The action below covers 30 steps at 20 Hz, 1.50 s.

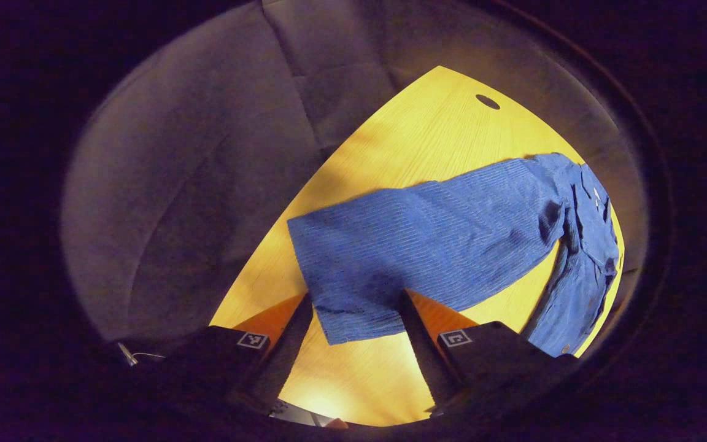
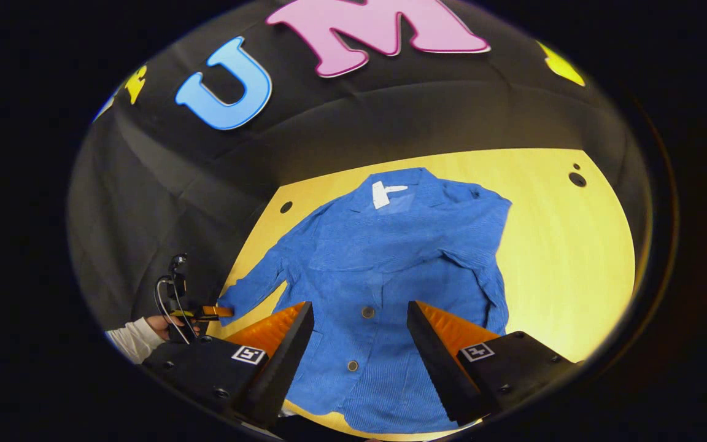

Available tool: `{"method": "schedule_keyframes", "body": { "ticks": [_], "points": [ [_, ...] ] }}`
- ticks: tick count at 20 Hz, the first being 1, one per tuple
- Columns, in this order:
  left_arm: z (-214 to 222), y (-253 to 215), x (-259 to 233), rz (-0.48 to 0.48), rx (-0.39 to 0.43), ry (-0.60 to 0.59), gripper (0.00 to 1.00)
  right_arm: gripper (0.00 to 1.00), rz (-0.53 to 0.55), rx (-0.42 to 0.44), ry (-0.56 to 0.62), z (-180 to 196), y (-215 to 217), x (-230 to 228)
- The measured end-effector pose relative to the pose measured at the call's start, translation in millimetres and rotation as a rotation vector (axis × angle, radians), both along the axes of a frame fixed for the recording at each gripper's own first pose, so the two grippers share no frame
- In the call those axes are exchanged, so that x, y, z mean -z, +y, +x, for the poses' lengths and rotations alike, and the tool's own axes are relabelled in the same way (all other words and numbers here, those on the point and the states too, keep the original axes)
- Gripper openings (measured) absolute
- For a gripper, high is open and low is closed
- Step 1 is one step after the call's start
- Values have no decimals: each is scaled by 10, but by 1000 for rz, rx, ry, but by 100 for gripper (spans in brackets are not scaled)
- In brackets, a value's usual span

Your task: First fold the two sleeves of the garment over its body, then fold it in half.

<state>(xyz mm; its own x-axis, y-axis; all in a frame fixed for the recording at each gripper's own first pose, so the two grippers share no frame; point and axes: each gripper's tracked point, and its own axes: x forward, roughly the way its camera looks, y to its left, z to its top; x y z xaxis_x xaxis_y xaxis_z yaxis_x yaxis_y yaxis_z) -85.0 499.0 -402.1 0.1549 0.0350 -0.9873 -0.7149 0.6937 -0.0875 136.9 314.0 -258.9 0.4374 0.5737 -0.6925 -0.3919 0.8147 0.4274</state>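
table (image 2: 574, 258): yellow wood, holes near its far corners
shirt (image 2: 384, 276): blue, lies flat on table, buttoned front up, collar at the far side; one sleeve folded over the body
sleeve (image 1: 427, 245): the other one, stretched out sideways on table, cuff nearest left gripper
left gripper (image 1: 356, 328): spread, fingers either side of the cuff, not pinching
right gripper (image 2: 359, 350): spread, over the shirt's lower front
hand (image 2: 160, 325): white sleeve, holds left gripper at table edge

sleeve (image 2: 129, 339): white, long (apparently knit cuff) | hand-held gripper (image 2: 359, 344): square markers
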Motion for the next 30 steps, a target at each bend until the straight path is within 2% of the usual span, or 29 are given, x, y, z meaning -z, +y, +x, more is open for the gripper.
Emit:
{"method": "schedule_keyframes", "body": {
  "ticks": [1,3,4,6,7,8,10,12,15,18,23,25,28,30],
  "points": [
    [9,-12,14,-33,12,26,84,98,17,21,4,-24,-64,-24],
    [77,-32,-17,-71,23,44,67,98,55,64,10,-89,-199,-111],
    [103,-14,-26,-75,33,32,45,98,73,86,11,-127,-290,-161],
    [151,-28,-14,-73,48,29,7,98,87,118,11,-191,-463,-200],
    [186,-31,-38,-66,54,10,6,98,87,130,14,-232,-530,-193],
    [203,-54,-12,-73,55,11,0,98,83,143,20,-254,-618,-178],
    [256,-143,-68,-90,63,-10,0,98,90,176,36,-258,-746,-159],
    [380,-168,-248,-63,100,-50,0,98,100,202,37,-247,-872,-174],
    [751,-283,-797,-31,168,-167,0,98,112,230,21,-220,-1029,-254],
    [1221,-483,-1368,47,265,-299,0,98,130,243,13,-224,-1139,-317],
    [2059,-1352,-2119,79,456,-459,0,98,136,267,17,-255,-1415,-366],
    [2470,-1839,-2317,85,554,-495,0,98,131,277,18,-302,-1555,-361],
    [2984,-2604,-2372,60,681,-525,0,98,104,300,23,-387,-1822,-283],
    [3260,-3180,-2177,-24,774,-485,0,98,95,320,39,-446,-1942,-194]
  ]
}}
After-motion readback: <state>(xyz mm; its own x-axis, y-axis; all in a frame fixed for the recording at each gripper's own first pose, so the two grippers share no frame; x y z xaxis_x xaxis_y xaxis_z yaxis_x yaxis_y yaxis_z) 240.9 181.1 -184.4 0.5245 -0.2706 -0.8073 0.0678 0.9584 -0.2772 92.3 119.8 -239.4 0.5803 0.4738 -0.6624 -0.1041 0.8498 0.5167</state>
